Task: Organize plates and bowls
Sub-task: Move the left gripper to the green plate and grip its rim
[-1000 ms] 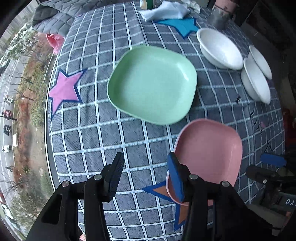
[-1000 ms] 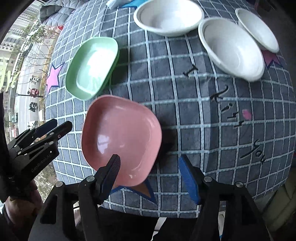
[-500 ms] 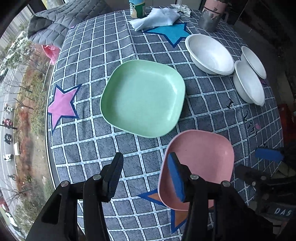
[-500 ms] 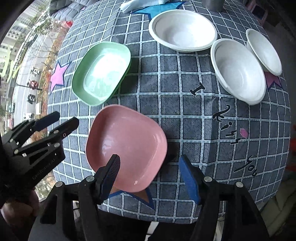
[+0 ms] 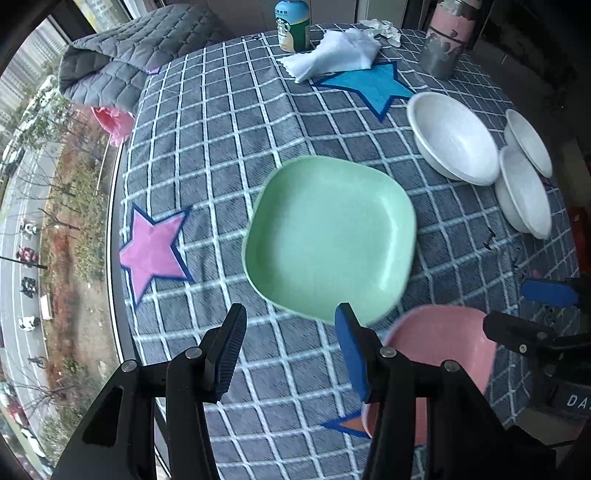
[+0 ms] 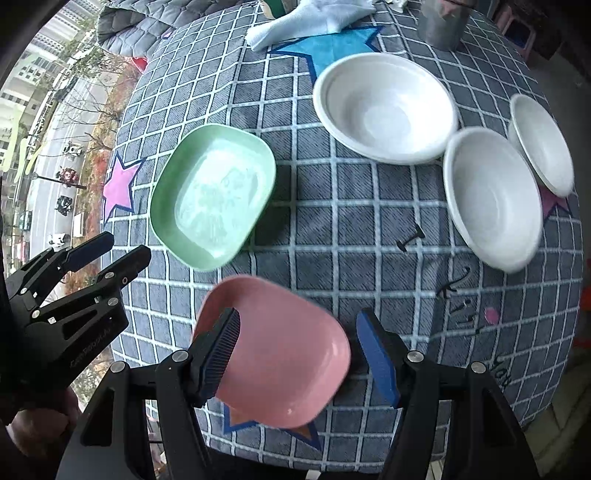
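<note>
A green square plate (image 5: 328, 240) lies mid-table; it also shows in the right wrist view (image 6: 212, 197). A pink square plate (image 6: 277, 350) lies at the near edge, also in the left wrist view (image 5: 439, 354). Three white bowls sit at the right: a large one (image 6: 384, 107), a middle one (image 6: 491, 195) and a small one (image 6: 541, 144). My left gripper (image 5: 291, 350) is open and empty, just short of the green plate's near edge. My right gripper (image 6: 299, 354) is open above the pink plate's near part, not touching it.
A checked grey cloth with star patches covers the table (image 5: 229, 155). At the back stand a bottle (image 5: 293, 26), a white cloth (image 5: 336, 55), a metal cup (image 5: 443, 48) and a quilted grey blanket (image 5: 122, 55). The table's left edge drops off beside a window.
Both grippers have pulled back and risen, so both plates sit farther off and more of the table's far end shows. Nothing was gripped; plates and bowls have not moved.
</note>
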The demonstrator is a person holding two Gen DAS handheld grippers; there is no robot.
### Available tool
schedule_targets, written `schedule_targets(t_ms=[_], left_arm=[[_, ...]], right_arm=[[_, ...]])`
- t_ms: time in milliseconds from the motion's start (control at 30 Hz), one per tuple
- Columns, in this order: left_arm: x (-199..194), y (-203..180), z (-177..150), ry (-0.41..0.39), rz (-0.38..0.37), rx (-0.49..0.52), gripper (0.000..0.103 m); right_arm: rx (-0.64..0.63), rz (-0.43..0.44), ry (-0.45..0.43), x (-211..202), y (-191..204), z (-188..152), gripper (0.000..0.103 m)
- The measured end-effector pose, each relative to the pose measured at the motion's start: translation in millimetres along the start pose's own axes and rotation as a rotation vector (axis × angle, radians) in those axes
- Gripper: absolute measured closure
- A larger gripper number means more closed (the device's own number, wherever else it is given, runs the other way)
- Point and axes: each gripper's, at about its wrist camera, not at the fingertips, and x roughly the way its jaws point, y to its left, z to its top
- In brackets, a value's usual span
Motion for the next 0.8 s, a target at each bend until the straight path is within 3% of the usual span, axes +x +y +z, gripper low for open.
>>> schedule_targets(t_ms=[167, 300, 467, 633, 800], left_arm=[[18, 19, 28, 0.009, 0.041, 0.031, 0.049], [37, 36, 54, 0.023, 0.01, 0.021, 0.049], [74, 33, 72, 0.097, 0.021, 0.1, 0.049], [89, 22, 68, 0.111, 0.013, 0.165, 0.05], [97, 25, 78, 0.102, -0.018, 0.134, 0.056]], right_arm=[[0.066, 0.042, -0.02, 5, -2, 19, 0.036], [0.113, 0.11, -0.003, 19, -1, 37, 0.036], [0.184, 0.094, 0.032, 50, -1, 54, 0.039], [0.221, 0.088, 0.047, 70, 1, 60, 0.039], [0.235, 0.074, 0.053, 85, 3, 65, 0.041]])
